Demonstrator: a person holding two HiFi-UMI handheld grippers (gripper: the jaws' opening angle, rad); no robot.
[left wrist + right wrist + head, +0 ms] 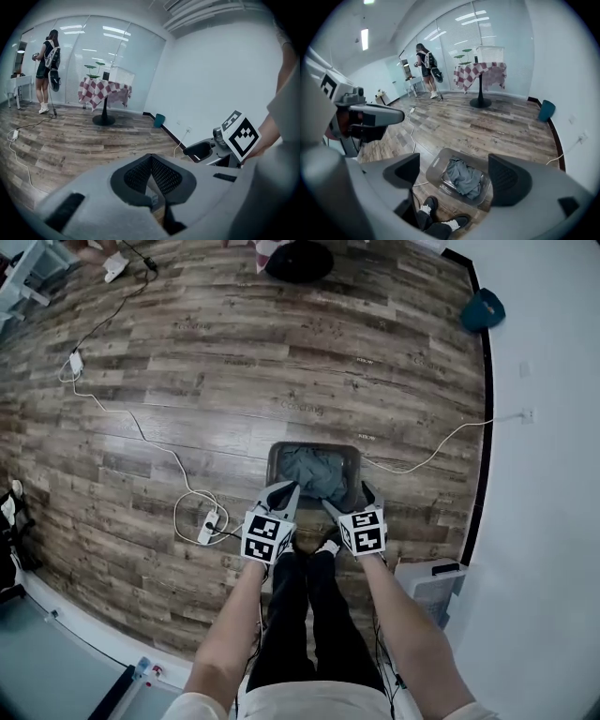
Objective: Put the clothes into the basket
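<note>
Hovering above the basket (277, 457) on the floor by the person's feet. Left tool (151, 161) jaws pressed together, nothing between. Right tool (457, 171) jaws wide apart, empty. Grey clothes (314, 472) lie inside the basket. Drop looks done, with both tools held clear of the rim.

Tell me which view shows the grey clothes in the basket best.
Right gripper view: crumpled grey clothes lie unobstructed in the grey plastic basket. Head view shows them smaller. Left gripper view misses them.
</note>
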